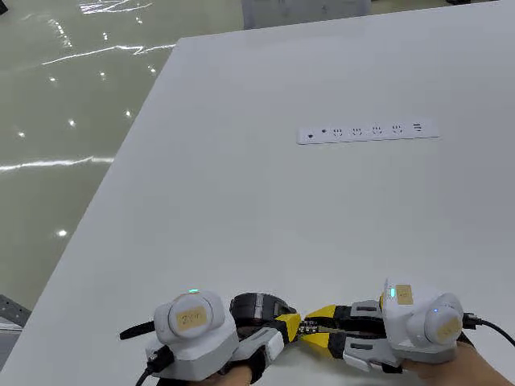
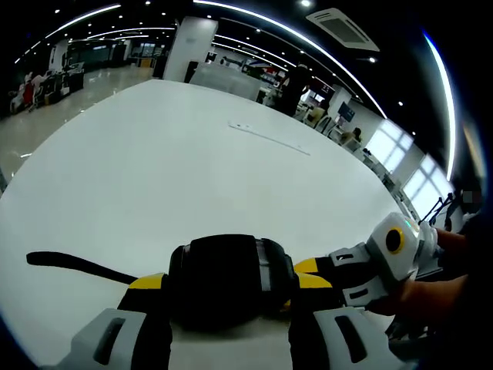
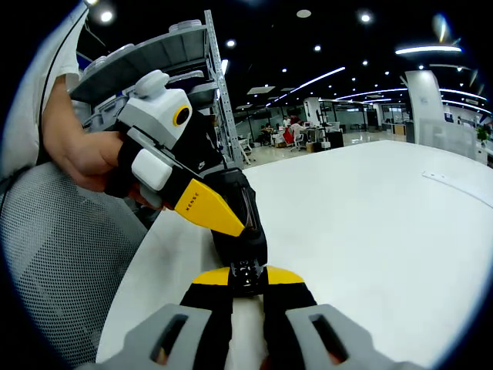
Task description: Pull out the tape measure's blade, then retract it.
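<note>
The black tape measure (image 1: pixel 256 307) is clamped between the left gripper's (image 2: pixel 229 285) jaws, and its blade tip (image 3: pixel 246 270) is pinched by the right gripper (image 1: pixel 315 326). The blade should be drawn straight outward, the case held steady.

Large open-plan office: long white table (image 1: pixel 241 201), ceiling strip lights (image 3: pixel 427 50), distant desks (image 3: pixel 308 142).

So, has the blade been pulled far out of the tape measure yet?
No: the right gripper sits right against the tape measure, with no length of blade visible between them.
</note>
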Action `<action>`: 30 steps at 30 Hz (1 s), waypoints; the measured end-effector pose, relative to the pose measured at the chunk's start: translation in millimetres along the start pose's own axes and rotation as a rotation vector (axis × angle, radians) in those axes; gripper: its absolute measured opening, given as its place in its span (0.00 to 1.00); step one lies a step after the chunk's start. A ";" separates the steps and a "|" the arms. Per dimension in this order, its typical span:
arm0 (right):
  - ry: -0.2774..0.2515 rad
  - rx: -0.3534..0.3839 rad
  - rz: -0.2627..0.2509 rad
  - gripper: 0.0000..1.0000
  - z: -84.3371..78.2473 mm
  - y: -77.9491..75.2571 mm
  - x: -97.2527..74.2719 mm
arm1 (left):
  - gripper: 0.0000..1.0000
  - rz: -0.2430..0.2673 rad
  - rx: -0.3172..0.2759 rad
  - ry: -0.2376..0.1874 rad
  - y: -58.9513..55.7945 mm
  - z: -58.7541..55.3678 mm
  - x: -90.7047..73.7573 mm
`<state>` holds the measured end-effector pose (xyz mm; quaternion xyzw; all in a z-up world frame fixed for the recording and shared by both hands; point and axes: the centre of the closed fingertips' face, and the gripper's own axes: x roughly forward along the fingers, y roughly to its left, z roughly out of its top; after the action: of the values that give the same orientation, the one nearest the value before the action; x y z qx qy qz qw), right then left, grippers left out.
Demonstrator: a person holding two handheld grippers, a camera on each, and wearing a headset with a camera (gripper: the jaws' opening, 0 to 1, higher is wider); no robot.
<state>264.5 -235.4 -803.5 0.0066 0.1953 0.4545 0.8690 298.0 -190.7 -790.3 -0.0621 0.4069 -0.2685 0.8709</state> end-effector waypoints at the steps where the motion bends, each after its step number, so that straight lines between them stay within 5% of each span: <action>1: -0.001 0.001 0.001 0.12 0.3 -0.1 0.6 | 0.58 0.000 -0.002 -0.001 0.1 0.3 0.2; 30: 0.048 -0.024 0.016 0.15 -7.3 3.4 1.2 | 0.61 -0.019 0.063 -0.001 -2.5 -1.0 -0.4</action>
<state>259.9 -233.7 -810.1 -0.0134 0.2106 0.4640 0.8604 296.0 -192.4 -789.9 -0.0387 0.3969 -0.2897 0.8701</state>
